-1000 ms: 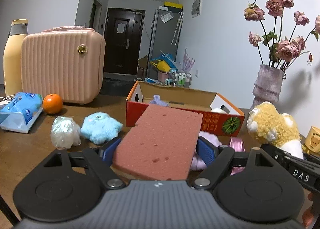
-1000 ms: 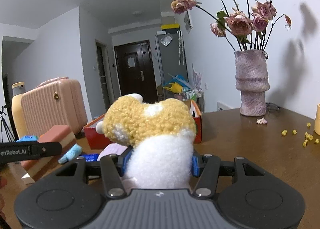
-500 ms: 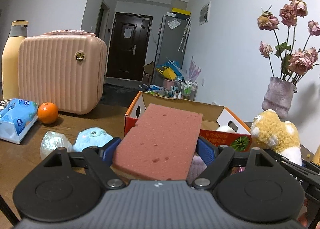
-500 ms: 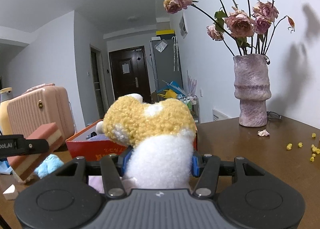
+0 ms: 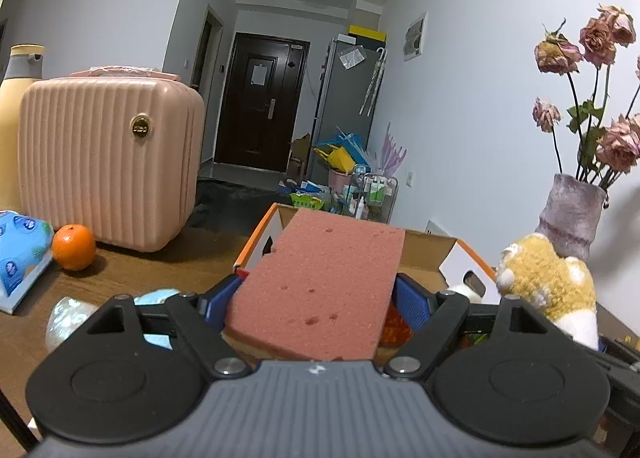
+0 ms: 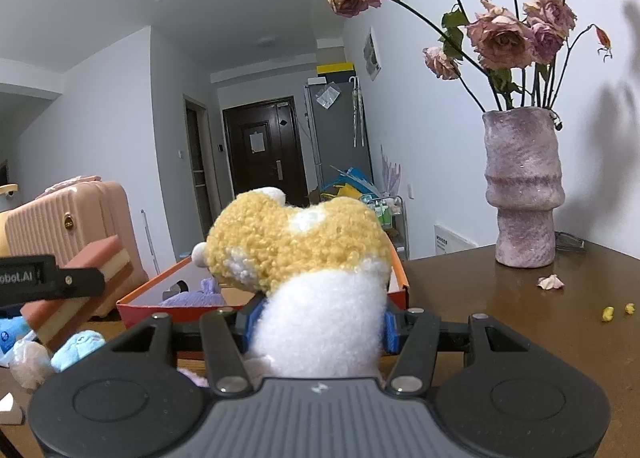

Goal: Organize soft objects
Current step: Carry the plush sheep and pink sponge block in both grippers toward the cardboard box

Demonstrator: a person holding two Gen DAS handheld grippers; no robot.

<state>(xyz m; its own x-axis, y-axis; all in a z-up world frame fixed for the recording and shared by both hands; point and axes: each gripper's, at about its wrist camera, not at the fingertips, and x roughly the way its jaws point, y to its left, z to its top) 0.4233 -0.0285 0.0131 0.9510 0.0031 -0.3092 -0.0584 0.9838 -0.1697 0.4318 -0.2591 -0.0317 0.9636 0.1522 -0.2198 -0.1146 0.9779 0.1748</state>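
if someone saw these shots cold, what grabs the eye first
The pink sponge fills the middle of the left wrist view, clamped in the left gripper and raised before the orange cardboard box. In the right wrist view, the right gripper holds a yellow and white plush toy just as centrally. The vase of dried roses stands at the right.

Pink sponge [image 5: 320, 282] sits flat between the left gripper's [image 5: 316, 298] blue fingers [image 5: 412, 304], tilted up. Yellow-and-white plush toy [image 6: 308, 278] is squeezed upright in the right gripper [image 6: 318, 324], before the open orange box [image 6: 396, 278].
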